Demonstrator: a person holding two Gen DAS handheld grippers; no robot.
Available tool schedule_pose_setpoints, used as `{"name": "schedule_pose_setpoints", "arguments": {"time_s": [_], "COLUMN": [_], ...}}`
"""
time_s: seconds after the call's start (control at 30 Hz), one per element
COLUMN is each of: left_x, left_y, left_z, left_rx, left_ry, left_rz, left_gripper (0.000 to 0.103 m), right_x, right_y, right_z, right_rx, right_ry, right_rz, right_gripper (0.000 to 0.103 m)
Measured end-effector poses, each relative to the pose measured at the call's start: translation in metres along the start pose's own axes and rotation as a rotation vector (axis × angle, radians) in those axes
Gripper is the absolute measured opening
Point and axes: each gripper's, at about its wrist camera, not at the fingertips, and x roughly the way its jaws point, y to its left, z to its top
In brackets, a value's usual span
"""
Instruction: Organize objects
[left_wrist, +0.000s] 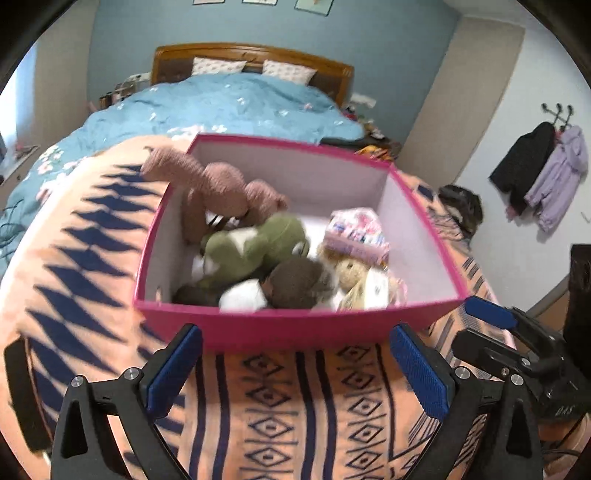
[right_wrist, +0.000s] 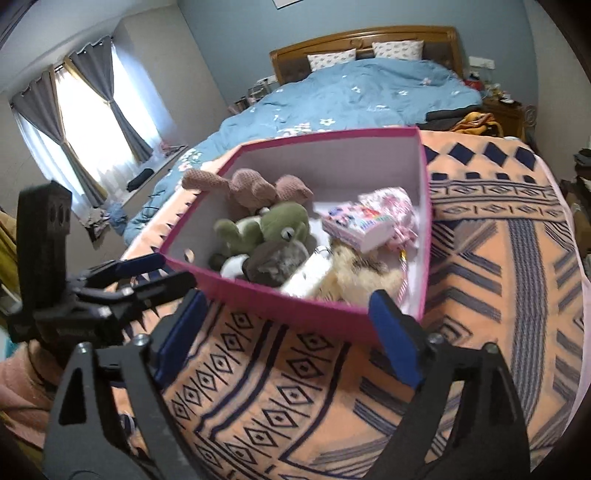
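Note:
A pink box (left_wrist: 295, 325) (right_wrist: 295, 308) stands on an orange patterned blanket (left_wrist: 295, 406) (right_wrist: 498, 277). Inside lie a brown knitted toy (left_wrist: 218, 184) (right_wrist: 255, 188) draped over the left wall, a green frog plush (left_wrist: 258, 243) (right_wrist: 273, 225), a dark brown plush (left_wrist: 295, 282) (right_wrist: 275, 260), a blonde doll (left_wrist: 354, 273) (right_wrist: 354, 271) and a pink patterned packet (left_wrist: 356, 232) (right_wrist: 360, 223). My left gripper (left_wrist: 295, 373) is open and empty just before the box's near wall; it also shows in the right wrist view (right_wrist: 162, 269). My right gripper (right_wrist: 288, 332) is open and empty at the box's near corner; it also shows in the left wrist view (left_wrist: 491, 314).
Beyond the blanket lies a bed with a blue floral duvet (left_wrist: 221, 103) (right_wrist: 351, 92) and a wooden headboard (left_wrist: 251, 55). Jackets (left_wrist: 543, 173) hang on the right wall. A curtained window (right_wrist: 85, 110) is at the left. A cluttered nightstand (right_wrist: 502, 107) stands at the far right.

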Motion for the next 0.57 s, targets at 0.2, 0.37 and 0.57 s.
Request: {"name": "schedule_pose_setpoints", "arguments": {"time_s": [0.2,0.37,0.57], "left_x": [0.006,0.008,0.01], "left_y": [0.001,-0.002,-0.006], "left_z": [-0.018,-0.026,-0.034], "left_rx": [-0.011,-0.011,0.013], "left_ry": [0.046,0.076,0.083], "left_rz": [0.028,0.037,0.063], "left_gripper": [0.103,0.103,0.103], "right_x": [0.012,0.015,0.019], "right_y": [-0.005,-0.004,-0.004], "right_z": [-0.025,-0.033,-0.036], "right_rx": [0.022,0.017,0.019], "right_ry": [0.053,0.06,0.059], "right_rz": [-0.017,-0.022,-0.028], "right_gripper": [0.092,0.092,0.092]}}
